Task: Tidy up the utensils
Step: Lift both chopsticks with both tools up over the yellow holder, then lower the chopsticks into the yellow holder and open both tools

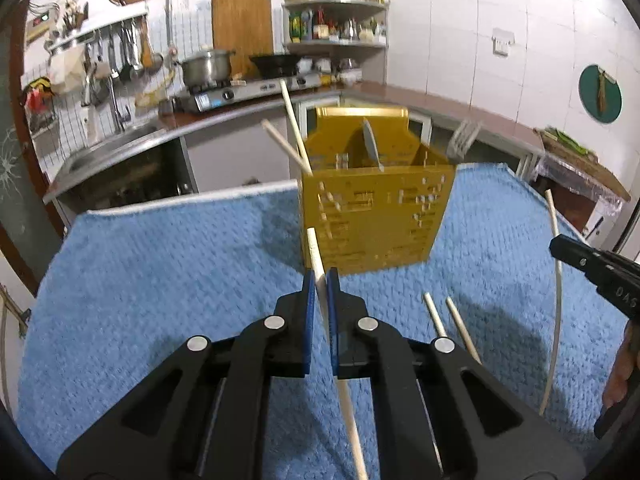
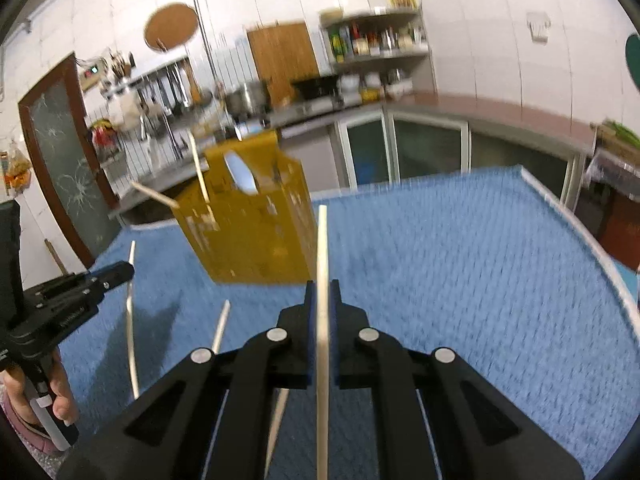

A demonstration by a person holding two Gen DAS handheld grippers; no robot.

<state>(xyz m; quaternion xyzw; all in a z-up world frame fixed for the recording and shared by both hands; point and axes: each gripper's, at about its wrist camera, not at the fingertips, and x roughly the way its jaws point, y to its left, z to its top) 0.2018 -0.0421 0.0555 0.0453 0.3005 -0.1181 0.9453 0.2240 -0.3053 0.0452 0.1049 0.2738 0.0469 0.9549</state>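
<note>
A yellow utensil caddy stands on the blue towel; it also shows in the right wrist view. It holds two chopsticks, a knife blade and a fork. My left gripper is shut on a pale chopstick, held just in front of the caddy. My right gripper is shut on another chopstick, to the caddy's right. Two chopsticks lie loose on the towel.
The towel's white edge runs along the right. Behind is a kitchen counter with a sink, a stove with pots, and a shelf of bottles. The other gripper shows at each view's side.
</note>
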